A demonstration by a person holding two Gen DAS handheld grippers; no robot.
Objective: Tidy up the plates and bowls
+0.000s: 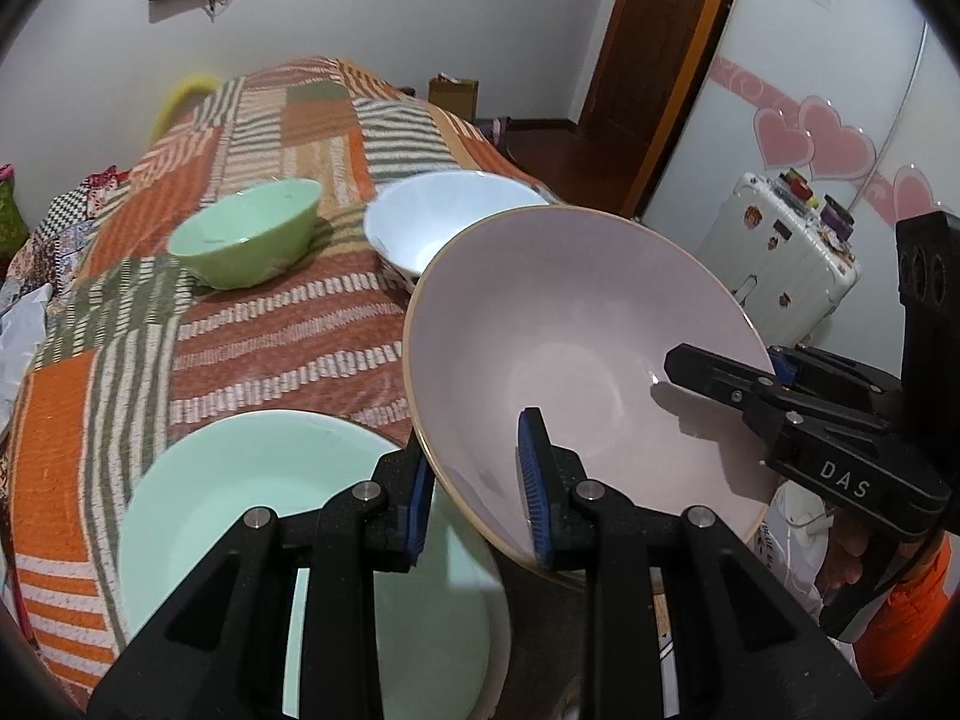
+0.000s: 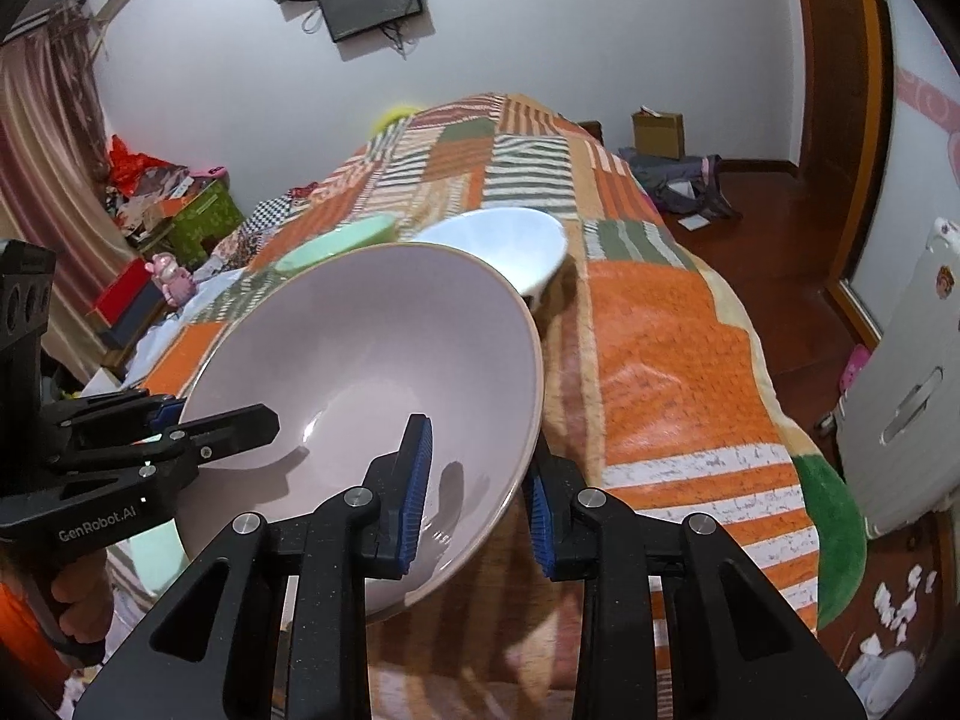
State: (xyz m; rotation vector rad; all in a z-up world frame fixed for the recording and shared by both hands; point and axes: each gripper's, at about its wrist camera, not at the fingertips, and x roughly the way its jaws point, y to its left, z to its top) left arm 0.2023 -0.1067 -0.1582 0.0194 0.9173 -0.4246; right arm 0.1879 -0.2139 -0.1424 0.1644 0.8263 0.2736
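In a bedroom, on a patchwork bedspread [image 1: 270,348], a large pink bowl [image 1: 588,354] is held tilted above the covers, the left gripper [image 1: 480,480] and right gripper [image 2: 474,492] each clamped on opposite sides of its rim. A mint plate [image 1: 240,498] lies just beside it; a green bowl [image 1: 246,240] and white bowl [image 1: 444,222] sit farther back. Carrying it well likely means moving both hands together and levelling the rim before setting down.
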